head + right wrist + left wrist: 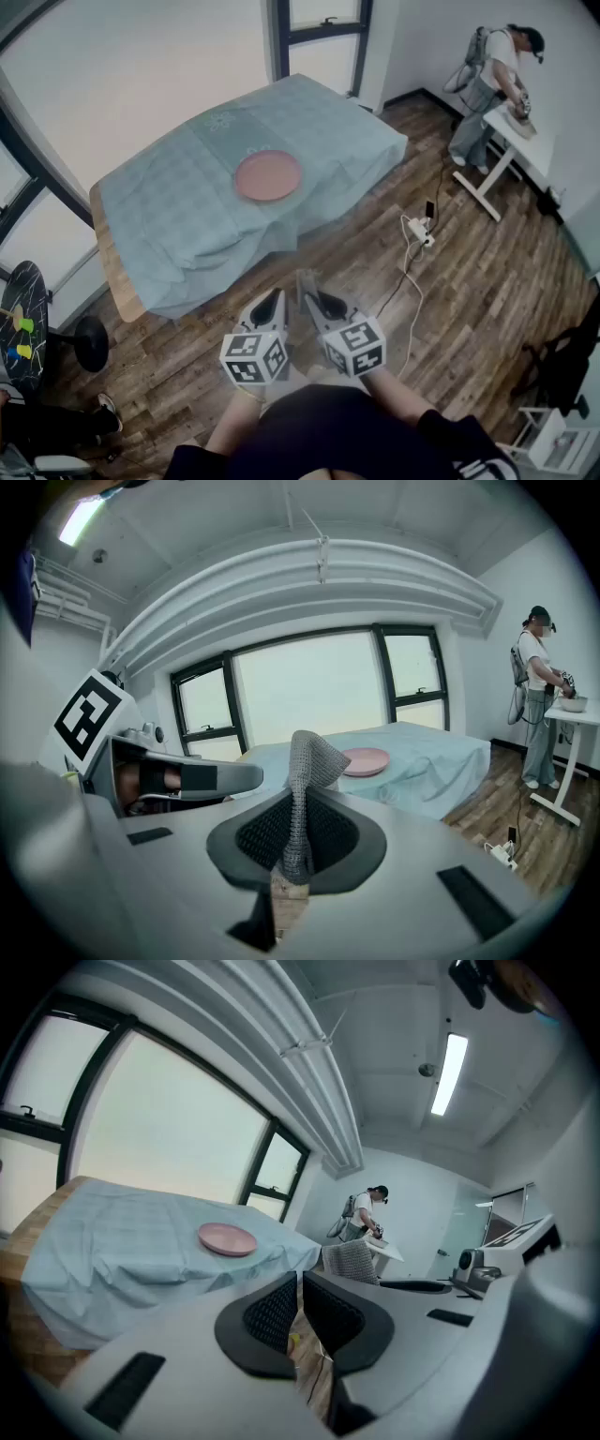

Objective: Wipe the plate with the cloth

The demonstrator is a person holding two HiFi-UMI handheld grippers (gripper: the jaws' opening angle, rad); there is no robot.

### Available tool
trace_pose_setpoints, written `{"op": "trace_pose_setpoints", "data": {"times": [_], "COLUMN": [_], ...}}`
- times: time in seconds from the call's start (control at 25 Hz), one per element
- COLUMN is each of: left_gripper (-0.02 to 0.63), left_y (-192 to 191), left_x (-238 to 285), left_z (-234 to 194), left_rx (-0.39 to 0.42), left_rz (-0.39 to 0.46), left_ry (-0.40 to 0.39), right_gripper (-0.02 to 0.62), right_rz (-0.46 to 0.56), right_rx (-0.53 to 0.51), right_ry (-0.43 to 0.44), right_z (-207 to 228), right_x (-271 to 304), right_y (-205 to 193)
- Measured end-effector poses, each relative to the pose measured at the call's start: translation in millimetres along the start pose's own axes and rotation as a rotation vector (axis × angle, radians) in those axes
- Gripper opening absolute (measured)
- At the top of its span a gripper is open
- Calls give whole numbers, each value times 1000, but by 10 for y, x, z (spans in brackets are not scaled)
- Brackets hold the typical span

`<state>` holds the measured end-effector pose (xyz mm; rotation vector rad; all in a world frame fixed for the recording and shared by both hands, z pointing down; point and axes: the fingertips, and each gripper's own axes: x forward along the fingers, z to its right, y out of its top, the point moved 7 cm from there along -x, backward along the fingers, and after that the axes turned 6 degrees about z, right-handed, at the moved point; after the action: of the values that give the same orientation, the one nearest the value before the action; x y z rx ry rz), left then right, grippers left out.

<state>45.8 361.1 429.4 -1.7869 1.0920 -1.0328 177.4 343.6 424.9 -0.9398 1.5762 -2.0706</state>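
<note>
The step in hand is judged to be the approach: the plate is not yet reached, and nothing is being wiped.

The cloth [302, 761], a grey knitted piece, is clamped between the jaws of the right gripper [300, 803], and a loose flap stands up above them. That clamp is best kept firm. The flap, rather than the hard jaw tips, should be laid flat on the plate. The jaws of the left gripper [297, 1288] are drawn almost together with only a slit between them, and nothing is seen in it. They would have to be opened if the plate's rim is to be steadied.

A cable and power strip [419, 230] lie on the floor at about one o'clock of the grippers and should be kept clear of in stepping forward.

The table [111, 272] is draped in a loose pale blue cover [178, 216], so light, even strokes are advised. Otherwise the cover is likely to be rucked or the plate pushed along.

The plate [268, 175], pink and round, lies near the table's middle, at about eleven to twelve o'clock of the grippers and well apart from them.

Both grippers are held close before the body, side by side. Their noses are angled slightly toward each other and tipped a little below level, and they are aimed toward the table at twelve o'clock.
</note>
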Motion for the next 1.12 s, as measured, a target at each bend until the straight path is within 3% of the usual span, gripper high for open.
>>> {"op": "trace_pose_setpoints", "data": {"times": [0.6, 1.12], "left_gripper": [32, 32], "left_y": [-104, -168], "left_x": [-27, -22], "left_z": [154, 105], "left_rx": [-14, -19], "left_rz": [1, -27], "left_ry": [17, 40], "right_gripper": [34, 34], "right_rz": [-7, 15], "right_rx": [-31, 22], "right_ry": [20, 52], "right_z": [65, 109], "right_x": [-162, -134], "right_y": [-56, -77]}}
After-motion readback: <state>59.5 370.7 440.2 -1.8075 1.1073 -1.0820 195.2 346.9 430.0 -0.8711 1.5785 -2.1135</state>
